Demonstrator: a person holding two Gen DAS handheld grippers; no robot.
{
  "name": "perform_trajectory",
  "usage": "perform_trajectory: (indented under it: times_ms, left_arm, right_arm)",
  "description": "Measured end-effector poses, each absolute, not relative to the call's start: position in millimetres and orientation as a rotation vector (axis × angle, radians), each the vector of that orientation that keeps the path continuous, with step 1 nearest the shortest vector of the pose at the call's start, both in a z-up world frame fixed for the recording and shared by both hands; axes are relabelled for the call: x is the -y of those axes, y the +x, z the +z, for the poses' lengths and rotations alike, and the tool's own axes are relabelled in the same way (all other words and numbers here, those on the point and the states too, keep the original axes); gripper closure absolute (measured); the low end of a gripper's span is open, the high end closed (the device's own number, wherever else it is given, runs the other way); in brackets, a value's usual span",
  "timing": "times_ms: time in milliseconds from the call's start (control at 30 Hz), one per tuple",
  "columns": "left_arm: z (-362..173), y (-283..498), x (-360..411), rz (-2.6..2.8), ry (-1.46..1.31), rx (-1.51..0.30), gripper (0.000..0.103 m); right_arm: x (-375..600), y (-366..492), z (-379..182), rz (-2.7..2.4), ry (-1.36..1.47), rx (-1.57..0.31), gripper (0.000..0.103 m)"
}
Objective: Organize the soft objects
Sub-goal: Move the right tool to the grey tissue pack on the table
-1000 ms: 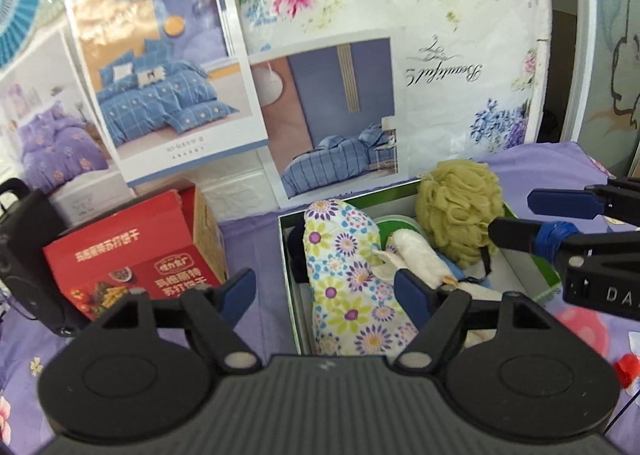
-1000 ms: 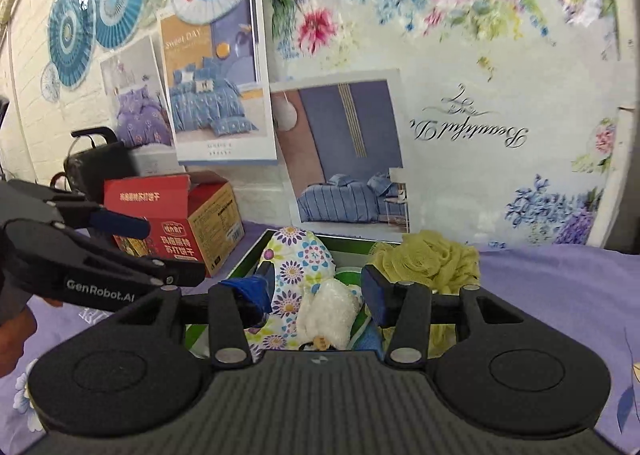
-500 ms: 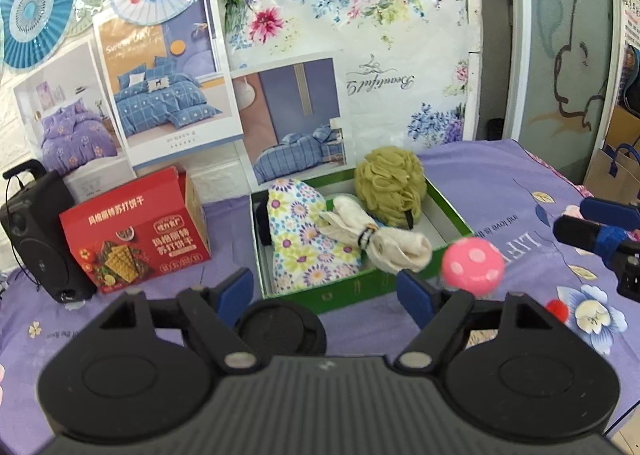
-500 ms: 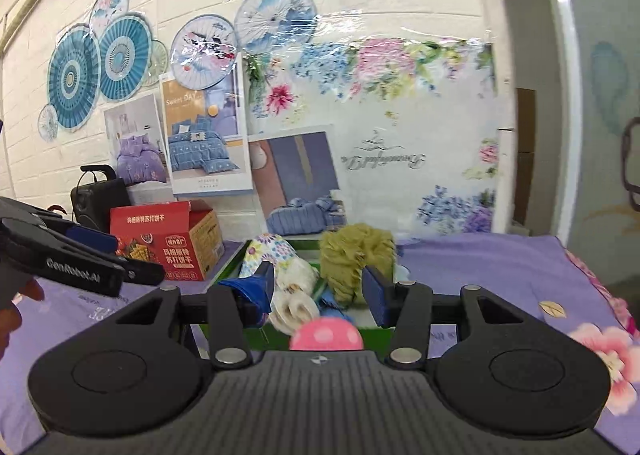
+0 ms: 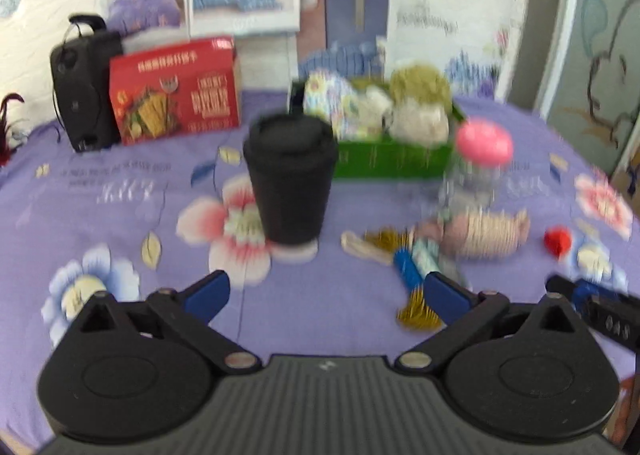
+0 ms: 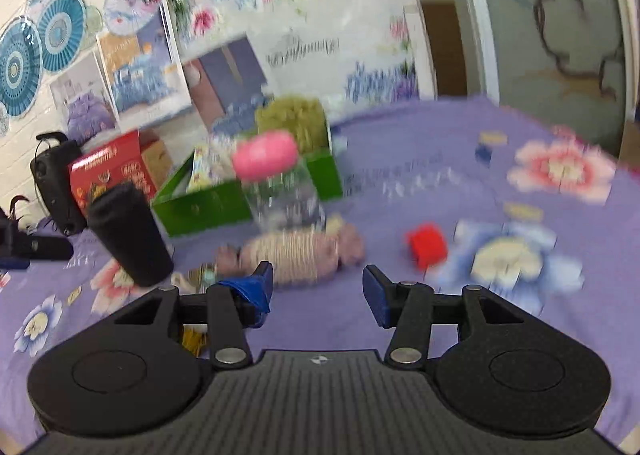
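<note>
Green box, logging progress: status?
Both grippers open, empty. Green box holds soft items. Pink-striped candy-shaped plush still outside. Pink-lidded clear jar between.

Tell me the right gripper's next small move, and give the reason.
Probably ease the right gripper forward and down over the striped candy-shaped plush. It lies loose on the purple cloth just ahead of the open, empty jaws, outside the green box that already holds other soft items.

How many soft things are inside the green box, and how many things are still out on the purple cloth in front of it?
In the green box: 4
On the purple cloth, soft-looking: 2, the striped roll and the red piece
Black cup: 1
Pink-lidded jar: 1
Blue-and-gold brush: 1
Total: 9
</note>
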State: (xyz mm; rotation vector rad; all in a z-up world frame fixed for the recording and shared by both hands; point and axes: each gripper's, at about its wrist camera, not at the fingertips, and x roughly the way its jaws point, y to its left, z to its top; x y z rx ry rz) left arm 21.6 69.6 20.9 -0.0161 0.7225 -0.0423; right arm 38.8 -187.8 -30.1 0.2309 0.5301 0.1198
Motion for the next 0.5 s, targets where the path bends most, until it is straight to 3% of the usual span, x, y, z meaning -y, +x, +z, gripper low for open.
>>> perform_trajectory:
  times_ms: [200, 500]
  left_arm:
    - [-3, 15, -66, -0.031, 0.071, -0.766, 0.0]
    - [-14, 33, -88, 0.001, -0.005, -0.829, 0.0]
  right_arm:
    - [167, 45, -51, 0.147, 0.188, -0.591, 0.069]
    - [134, 72, -33, 0.295, 0.237, -0.568, 0.068]
